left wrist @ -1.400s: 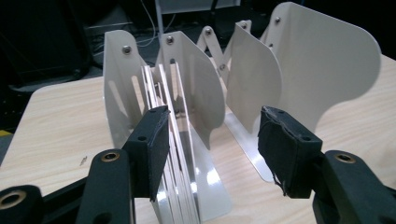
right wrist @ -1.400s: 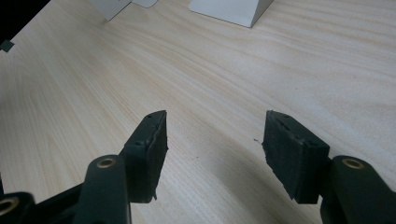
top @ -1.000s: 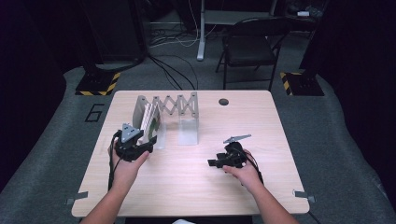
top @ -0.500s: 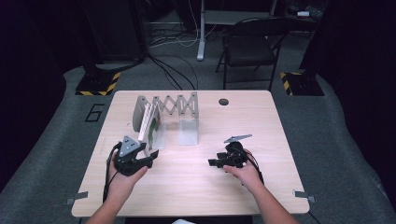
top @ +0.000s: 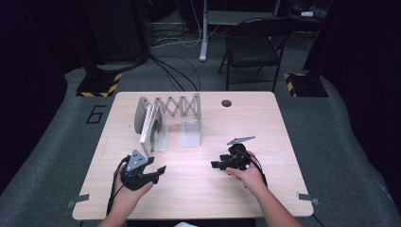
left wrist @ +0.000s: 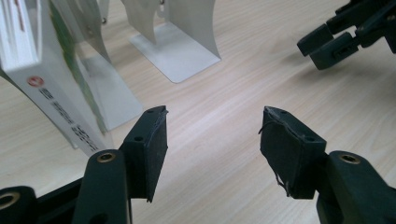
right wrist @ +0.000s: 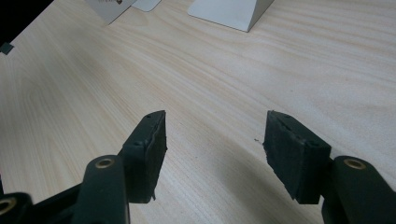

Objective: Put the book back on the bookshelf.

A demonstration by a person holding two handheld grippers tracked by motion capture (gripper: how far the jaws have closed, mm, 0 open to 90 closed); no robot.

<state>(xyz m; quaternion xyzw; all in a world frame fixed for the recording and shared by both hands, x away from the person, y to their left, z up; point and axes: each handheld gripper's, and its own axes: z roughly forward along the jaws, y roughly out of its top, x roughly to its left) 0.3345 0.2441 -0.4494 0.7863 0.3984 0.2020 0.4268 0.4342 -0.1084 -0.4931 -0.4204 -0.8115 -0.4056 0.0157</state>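
Observation:
A metal accordion book rack (top: pixel 180 102) stands at the back left of the wooden table (top: pixel 250 127). A white book (top: pixel 148 126) with a green cover leans in its left slot. My left gripper (top: pixel 156 165) is near the front left, in front of the book and apart from it, jaws open and empty. In the left gripper view the left gripper (left wrist: pixel 215 114) has the book (left wrist: pixel 51 88) at its left and the rack's plates (left wrist: pixel 180 44) ahead. My right gripper (top: pixel 218 163) rests at the front right, open, pointing left. The right gripper (right wrist: pixel 215 116) has bare wood between its jaws.
A small dark round spot (top: pixel 226 102) lies near the table's back edge. A folding chair (top: pixel 250 47) and floor cables (top: pixel 177 78) are behind the table. The right gripper (left wrist: pixel 345 32) appears far off in the left gripper view. The rack's base plate (right wrist: pixel 233 11) lies ahead in the right gripper view.
My left gripper has drawn back from the book toward the table's front edge and sunk lower, still open and empty. The right gripper has stayed in place.

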